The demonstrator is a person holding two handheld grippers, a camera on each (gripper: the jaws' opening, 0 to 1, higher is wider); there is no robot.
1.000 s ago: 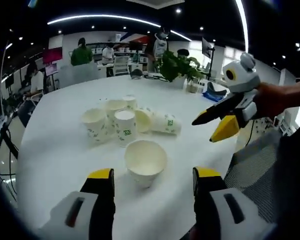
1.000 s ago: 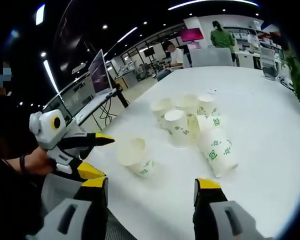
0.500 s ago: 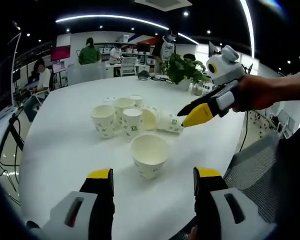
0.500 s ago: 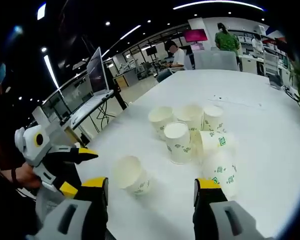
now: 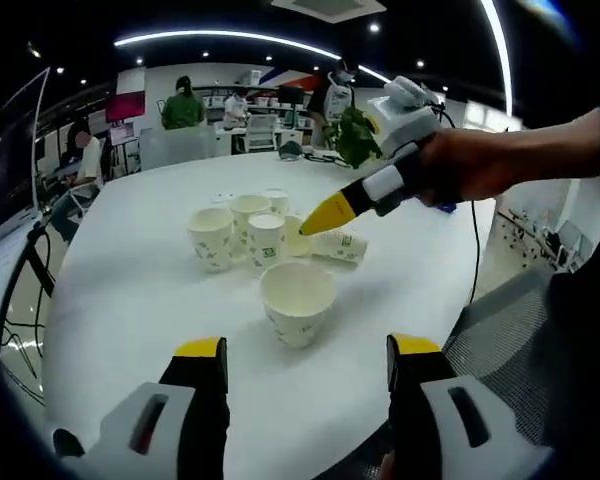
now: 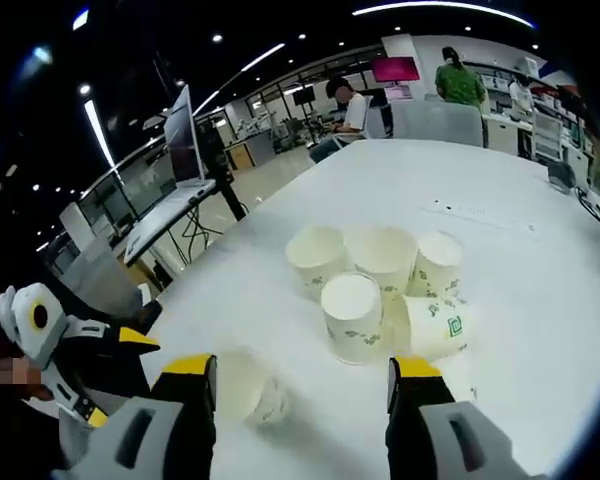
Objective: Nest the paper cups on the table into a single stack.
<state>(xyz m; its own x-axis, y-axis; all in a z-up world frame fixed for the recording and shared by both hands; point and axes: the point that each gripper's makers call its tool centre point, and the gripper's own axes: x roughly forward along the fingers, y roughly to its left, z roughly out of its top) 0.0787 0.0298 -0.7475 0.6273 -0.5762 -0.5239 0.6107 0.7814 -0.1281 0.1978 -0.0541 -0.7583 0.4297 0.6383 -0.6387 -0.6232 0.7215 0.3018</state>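
So the big white round table takes up most of both views, and its far edge kind of melts into the office background, where a few people sit or stand at desks, too small to make out much. In the right gripper view the table's near edge is cut off behind the jaws.

Cups next. There's a cluster of paper cups out toward the middle of the table: three standing mouth up, packed touching each other, all look empty as far as I can see inside. One more in front of them looks flipped upside down, flat white base facing up, in the right gripper view. Beside those lies a tipped cup on its side, its mouth toward the cluster; can't tell if there's a second one nested behind it, since it's partly hidden by the other gripper's tip.

Then a lone cup stands apart from the cluster, nearer the left gripper, upright and empty. In the right gripper view it's half hidden behind the jaw.

Left gripper: jaws spread wide, holding nothing, just short of the lone cup. Right gripper: jaws parted too, nothing between them, hovering over the tipped cup.
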